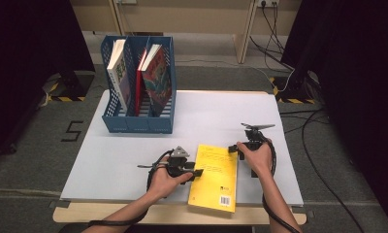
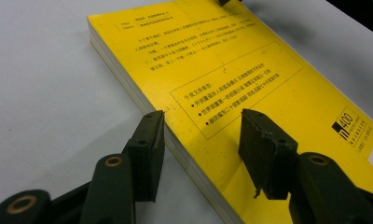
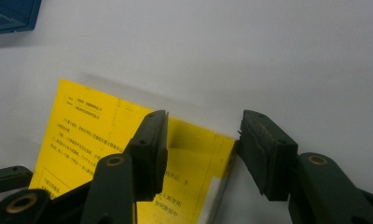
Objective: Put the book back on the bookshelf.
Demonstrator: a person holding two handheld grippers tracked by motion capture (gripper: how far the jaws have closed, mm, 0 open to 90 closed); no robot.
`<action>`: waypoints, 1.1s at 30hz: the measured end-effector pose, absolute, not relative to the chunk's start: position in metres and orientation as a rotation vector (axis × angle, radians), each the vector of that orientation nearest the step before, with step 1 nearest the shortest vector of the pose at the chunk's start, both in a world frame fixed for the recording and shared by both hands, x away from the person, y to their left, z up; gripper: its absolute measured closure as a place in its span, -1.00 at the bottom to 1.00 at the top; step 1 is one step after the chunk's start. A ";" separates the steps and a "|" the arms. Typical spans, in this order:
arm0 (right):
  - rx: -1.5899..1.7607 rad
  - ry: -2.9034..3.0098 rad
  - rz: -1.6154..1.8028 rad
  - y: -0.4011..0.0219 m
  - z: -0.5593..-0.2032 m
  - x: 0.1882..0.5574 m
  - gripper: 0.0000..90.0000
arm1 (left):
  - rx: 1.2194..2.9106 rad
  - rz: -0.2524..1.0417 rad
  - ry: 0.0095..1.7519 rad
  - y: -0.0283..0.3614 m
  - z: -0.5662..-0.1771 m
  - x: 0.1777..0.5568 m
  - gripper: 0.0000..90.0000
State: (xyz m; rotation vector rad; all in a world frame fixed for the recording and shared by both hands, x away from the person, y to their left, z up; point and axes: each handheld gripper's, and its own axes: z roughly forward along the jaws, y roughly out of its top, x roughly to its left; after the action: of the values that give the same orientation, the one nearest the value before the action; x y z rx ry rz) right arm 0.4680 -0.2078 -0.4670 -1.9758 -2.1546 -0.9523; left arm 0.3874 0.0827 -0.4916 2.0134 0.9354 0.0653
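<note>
While I look down from the high view, my left gripper (image 1: 198, 173) sits at the left long edge of the yellow book (image 1: 215, 177), which lies flat near the front edge of the white table top (image 1: 134, 155). My right gripper (image 1: 234, 148) is at the book's far right corner. A barcode label shows on the book's near right corner. At the back left of the table stands a blue file rack (image 1: 138, 122) with three books upright in it: a pale one (image 1: 118, 73), a red one (image 1: 140, 80) and one with a colourful cover (image 1: 158, 77). The floor is grey carpet; a black figure 5 (image 1: 72, 131) is marked on it left of the table, and cables (image 1: 299, 121) run across it on the right, with black curtains on both sides.

In the left gripper view, my left gripper (image 2: 202, 140) has its jaws apart and astride the book's page edge: one jaw rests just outside the pages on the table, the other over the cover. They pinch nothing. The cover (image 2: 231, 79) carries lines of Chinese print, a dashed box with three bulleted lines, and a black logo reading "400" beside a white barcode label; the small print is too fine for me to read.

In the right gripper view, my right gripper (image 3: 202, 140) has its jaws wide apart on either side of the book's corner (image 3: 194, 140), neither pad clearly pressing it. A corner of the blue rack (image 3: 12, 16) shows top left on the white surface (image 3: 245, 56).
</note>
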 end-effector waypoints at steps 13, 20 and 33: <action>-1.982 -2.186 -0.950 -0.205 -0.467 0.471 0.18 | 2.012 0.073 0.932 0.083 -0.492 0.387 0.12; -1.955 -2.171 -0.976 -0.208 -0.469 0.470 0.21 | 2.021 0.062 0.931 0.083 -0.491 0.388 0.12; -1.973 -2.164 -0.951 -0.207 -0.467 0.471 0.26 | 2.027 0.059 0.935 0.082 -0.491 0.389 0.11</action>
State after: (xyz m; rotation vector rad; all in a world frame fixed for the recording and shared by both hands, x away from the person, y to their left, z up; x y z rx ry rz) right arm 0.4707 -0.2065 -0.4669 -1.9726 -2.1640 -0.9509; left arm 0.3888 0.0821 -0.4907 2.0269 0.9350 0.0595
